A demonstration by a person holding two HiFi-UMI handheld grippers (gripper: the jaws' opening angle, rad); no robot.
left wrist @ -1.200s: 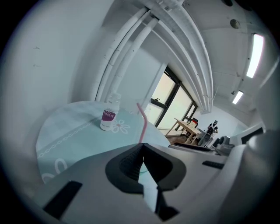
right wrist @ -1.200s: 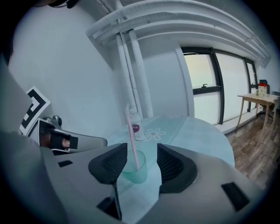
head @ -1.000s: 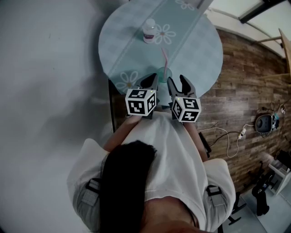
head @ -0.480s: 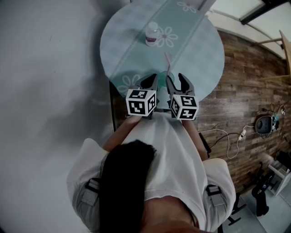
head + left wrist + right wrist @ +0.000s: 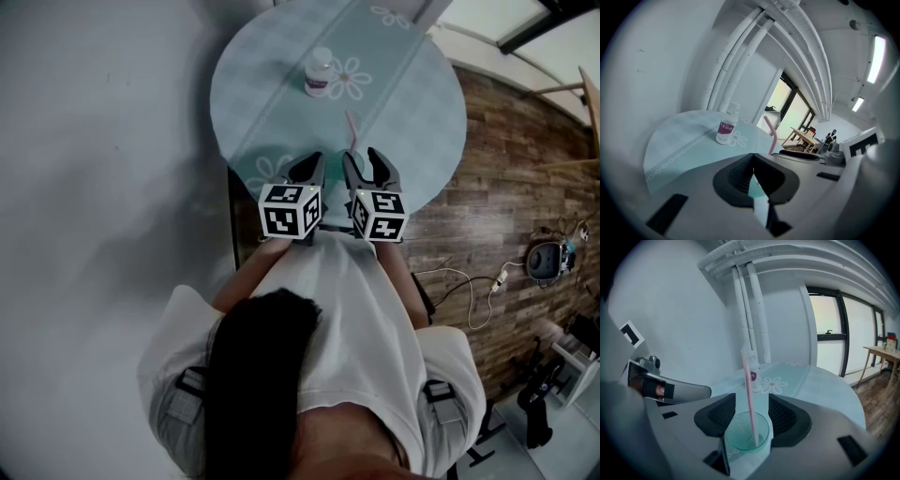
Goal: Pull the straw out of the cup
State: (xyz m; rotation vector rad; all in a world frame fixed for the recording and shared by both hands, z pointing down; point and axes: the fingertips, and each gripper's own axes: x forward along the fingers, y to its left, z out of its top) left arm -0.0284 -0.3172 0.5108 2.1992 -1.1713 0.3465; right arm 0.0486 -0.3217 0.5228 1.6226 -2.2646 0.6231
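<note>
While the straw (image 5: 749,394) stands in the green cup (image 5: 740,433), the right gripper (image 5: 752,409) brackets the cup on the round surface (image 5: 417,103).

Its fingers (image 5: 723,414) are spread wide, one on either side of the cup; contact cannot be judged. Just beside it, the left gripper (image 5: 753,164) has its fingers closed together on nothing. A small bottle (image 5: 320,72) with a purple label stands farther out on the flowered cloth.
</note>
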